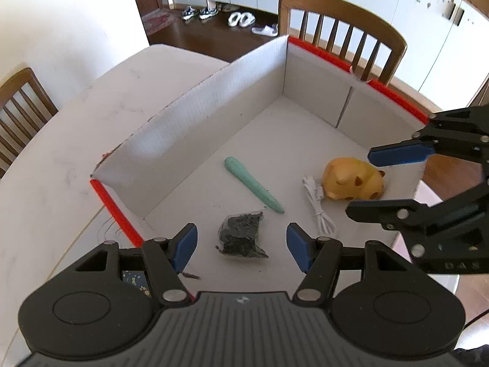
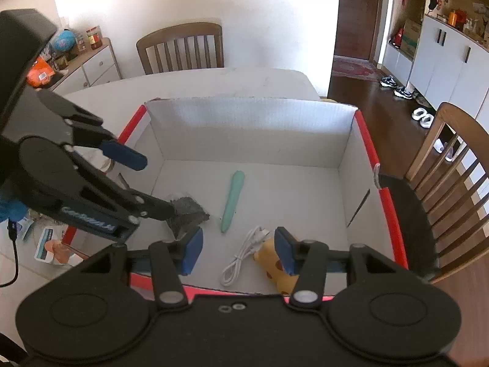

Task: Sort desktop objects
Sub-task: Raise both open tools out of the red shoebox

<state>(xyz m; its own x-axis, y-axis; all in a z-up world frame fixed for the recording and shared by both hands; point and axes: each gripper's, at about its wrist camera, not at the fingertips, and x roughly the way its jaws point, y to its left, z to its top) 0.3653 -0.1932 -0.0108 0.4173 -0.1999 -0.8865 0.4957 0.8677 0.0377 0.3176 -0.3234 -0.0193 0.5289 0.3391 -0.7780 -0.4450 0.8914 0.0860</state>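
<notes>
A white cardboard box [image 1: 198, 122] with red edge strips stands on the table. On its floor lie a small black bag [image 1: 241, 240], a mint-green pen-shaped stick [image 1: 253, 188], a coiled white cable [image 1: 318, 211] and a yellow toy [image 1: 351, 183]. My left gripper [image 1: 241, 247] hangs open above the black bag, its pads clear of it. My right gripper [image 1: 376, 183] comes in from the right, open, over the toy. In the right wrist view my right gripper [image 2: 240, 250] is open above the cable [image 2: 241, 260], with the toy [image 2: 284, 281] under its right finger. My left gripper [image 2: 149, 183] is over the bag [image 2: 189, 211].
The box [image 2: 244, 128] sits on a white table [image 1: 61, 153] with wooden chairs [image 1: 342, 30] around it. Loose packets [image 2: 45, 244] lie on the table left of the box. A dark curved object [image 2: 406, 214] touches the box's right wall.
</notes>
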